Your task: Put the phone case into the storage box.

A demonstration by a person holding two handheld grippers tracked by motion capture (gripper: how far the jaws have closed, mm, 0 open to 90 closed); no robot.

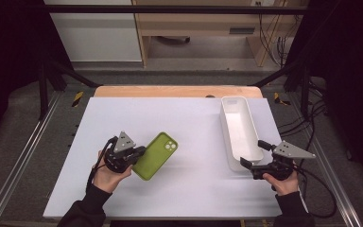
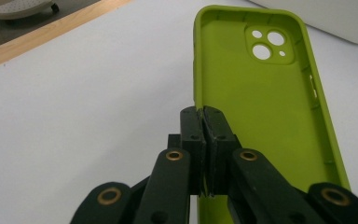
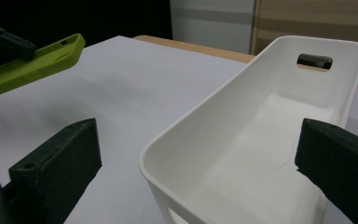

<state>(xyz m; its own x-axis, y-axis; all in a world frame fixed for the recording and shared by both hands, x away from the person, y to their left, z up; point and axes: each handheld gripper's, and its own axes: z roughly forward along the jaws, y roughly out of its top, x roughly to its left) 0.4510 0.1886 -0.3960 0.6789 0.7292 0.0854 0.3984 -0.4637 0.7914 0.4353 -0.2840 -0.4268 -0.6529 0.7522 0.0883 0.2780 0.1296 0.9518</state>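
Note:
A lime-green phone case [image 1: 157, 155] lies hollow side up at the table's left, its camera cut-outs at the far end. My left gripper [image 1: 141, 152] is shut on the case's near left side wall. In the left gripper view the jaws [image 2: 204, 114] pinch that thin wall of the case [image 2: 261, 102]. A long white bin [image 1: 238, 127] stands at the right, empty. My right gripper [image 1: 254, 154] is open at the bin's near end. In the right gripper view its jaws [image 3: 198, 140] stand wide, with the near corner of the bin [image 3: 261, 130] between them, untouched. Far left there, the case [image 3: 32, 63] hangs tilted above the table.
The white tabletop [image 1: 189, 118] ends in a wooden strip [image 1: 177, 91] at the back. Metal frame rails [image 1: 19, 161] run along both sides, and cables [image 1: 321, 189] trail at the right. Bare tabletop lies between the case and the bin.

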